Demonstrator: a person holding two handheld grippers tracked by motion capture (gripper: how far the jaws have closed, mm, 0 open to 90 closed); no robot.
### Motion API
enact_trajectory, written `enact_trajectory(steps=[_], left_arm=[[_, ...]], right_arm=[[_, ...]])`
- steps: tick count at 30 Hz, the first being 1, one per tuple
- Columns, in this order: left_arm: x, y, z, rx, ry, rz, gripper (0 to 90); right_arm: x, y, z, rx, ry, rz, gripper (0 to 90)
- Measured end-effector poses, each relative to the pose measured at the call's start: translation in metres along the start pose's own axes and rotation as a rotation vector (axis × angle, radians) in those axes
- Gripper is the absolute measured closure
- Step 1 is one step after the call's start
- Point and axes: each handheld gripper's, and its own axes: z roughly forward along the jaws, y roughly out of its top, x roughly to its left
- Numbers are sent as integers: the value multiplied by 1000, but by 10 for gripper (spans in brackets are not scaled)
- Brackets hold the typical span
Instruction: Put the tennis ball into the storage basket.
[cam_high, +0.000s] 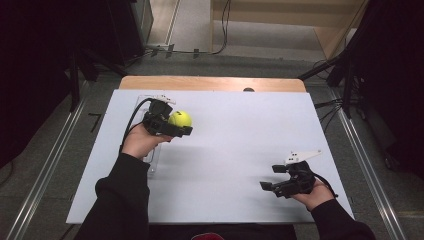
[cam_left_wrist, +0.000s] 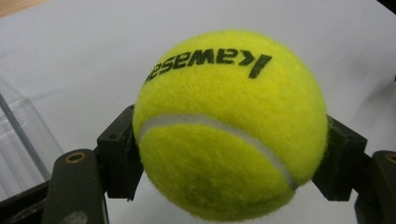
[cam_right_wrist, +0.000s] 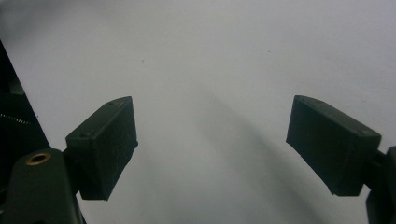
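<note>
A yellow tennis ball (cam_high: 180, 118) with black lettering is clamped between the jaws of my left gripper (cam_high: 181, 125), held a little above the white table top (cam_high: 240, 135) at the left rear. In the left gripper view the tennis ball (cam_left_wrist: 229, 126) bulges between both black pads, and my left gripper (cam_left_wrist: 231, 158) is shut on it. My right gripper (cam_high: 271, 177) hovers near the front right of the table, jaws spread wide with nothing between them. In the right gripper view my right gripper (cam_right_wrist: 212, 149) looks down on bare white surface.
A clear plastic container (cam_high: 152, 155) lies on the table beside and under my left hand; its wall (cam_left_wrist: 21, 135) shows at the left of the left gripper view. Metal rails and dark stands flank the table, and a wooden edge (cam_high: 212, 82) runs along the back.
</note>
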Motion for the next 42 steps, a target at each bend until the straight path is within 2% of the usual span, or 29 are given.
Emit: enact_trajectory(steps=[8, 15, 23, 37, 42], left_arm=[[5, -2, -4, -4, 15, 0, 256], [13, -4, -8, -15, 23, -26, 256], [20, -6, -15, -20, 61, -38, 256], [28, -8, -20, -35, 77, -67, 256], [32, -9, -23, -37, 94, -81, 256]], right_arm=[[0, 0, 0, -2, 2, 2, 141], [0, 1, 0, -12, 4, -5, 141], [0, 1, 1, -7, 4, -2, 141], [1, 0, 1, -2, 4, -1, 141], [1, 1, 1, -1, 5, -1, 141]])
